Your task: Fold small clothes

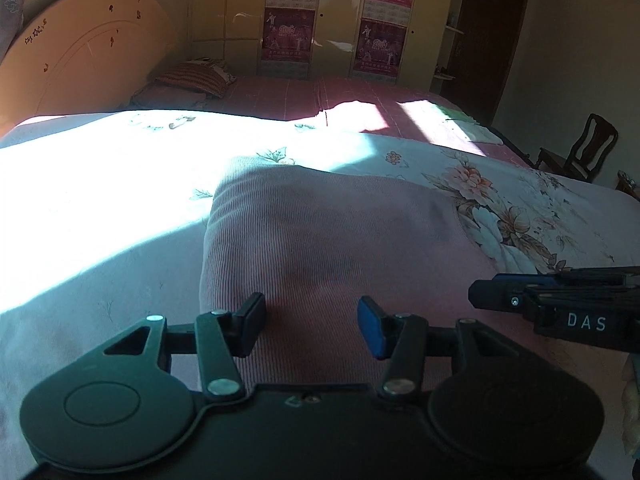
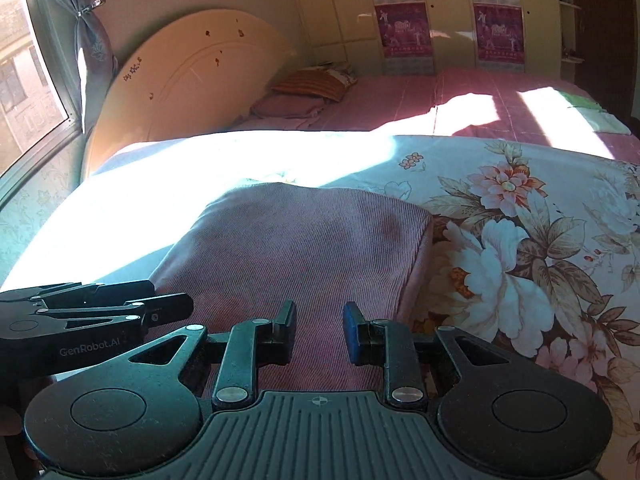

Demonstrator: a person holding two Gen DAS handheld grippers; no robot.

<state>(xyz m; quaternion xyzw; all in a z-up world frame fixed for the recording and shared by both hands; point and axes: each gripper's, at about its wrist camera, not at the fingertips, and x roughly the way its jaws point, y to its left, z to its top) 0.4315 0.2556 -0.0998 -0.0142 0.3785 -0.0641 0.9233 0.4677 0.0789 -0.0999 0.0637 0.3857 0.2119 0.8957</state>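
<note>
At the far left, by the window (image 2: 28,80) with its tied-back curtain (image 2: 90,40), a rounded cream headboard (image 2: 188,76) leans against the wall. Below it a floral quilt (image 2: 540,248) is spread over the bed, half of it washed out by hard sunlight. On the quilt lies the pink ribbed garment (image 2: 304,248), folded into a thick, roughly square pad, its far edge catching the sun and its right edge sitting beside the big printed flowers.

The left gripper (image 1: 311,326) hovers over the near left part of that garment. Its 2 fingers stand moderately apart with only cloth showing in the gap below them; the pads grip nothing. Just to its right, the right gripper (image 2: 319,330) hangs over the near edge of the same garment, its jaws set narrower but still parted, also empty. Each tool shows side-on at the edge of the other's camera, so the 2 are close together, side by side.

Further back, striped pillows (image 2: 312,82) rest near the headboard on a pink checked sheet (image 2: 400,96). Behind the bed stand pale wardrobe doors (image 1: 228,8) hung with 2 pairs of magenta calendars (image 1: 288,36). At the far right a dark wooden chair (image 1: 580,152) stands by the bed's corner, near a dark door (image 1: 492,40).
</note>
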